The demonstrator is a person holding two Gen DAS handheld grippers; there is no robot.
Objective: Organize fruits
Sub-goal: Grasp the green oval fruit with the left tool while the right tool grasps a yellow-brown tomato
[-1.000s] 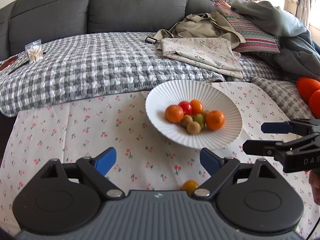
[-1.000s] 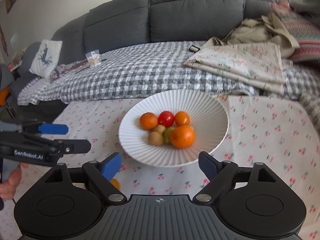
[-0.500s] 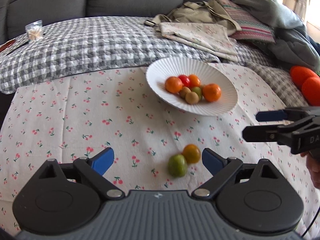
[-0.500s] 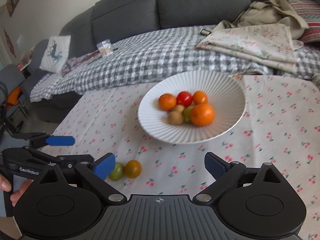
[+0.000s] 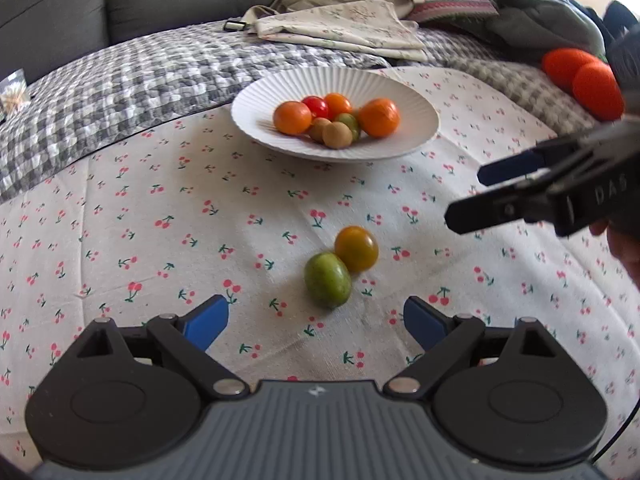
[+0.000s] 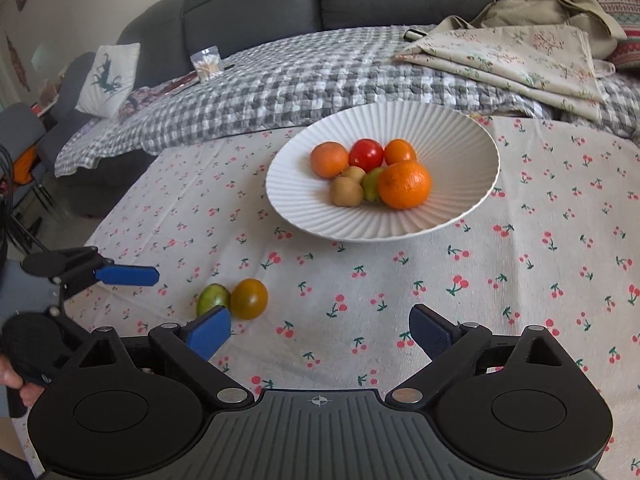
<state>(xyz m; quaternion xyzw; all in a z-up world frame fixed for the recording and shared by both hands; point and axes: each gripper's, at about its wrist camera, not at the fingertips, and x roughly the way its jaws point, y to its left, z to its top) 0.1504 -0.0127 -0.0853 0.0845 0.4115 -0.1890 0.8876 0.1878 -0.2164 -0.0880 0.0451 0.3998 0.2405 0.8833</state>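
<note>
Two loose fruits on the cherry-print tablecloth [image 5: 168, 208], touching: green fruit [image 5: 327, 279] and orange-brown fruit [image 5: 356, 248], near the white ribbed bowl [image 5: 256, 104] but well apart from it; six more fruits heaped inside the bowl, among them a red tomato [image 6: 366, 152] and a large orange [image 6: 404, 185]. Compared with a second ago: only a sliver of the orange-brown fruit peeking over the left gripper's body then, both loose fruits now in full sight ahead of it; bowl pushed farther up the left view; couch back mostly gone from the top edge. Left gripper [image 5: 316, 322] released, jaws spread wide, nothing between them, green fruit just beyond the tips; right gripper [image 6: 320, 328] likewise released and holding nothing, its blue left finger [image 6: 208, 330] overlapping the green fruit in view. Only in the left view: orange cushions [image 5: 582, 76] at the far right and the right gripper from the side. Only in the right view: white pillow with a deer print [image 6: 107, 74], a clear tub of swabs [image 6: 207, 63] on the checked blanket [image 6: 280, 80], and the left gripper low at the left edge.
</note>
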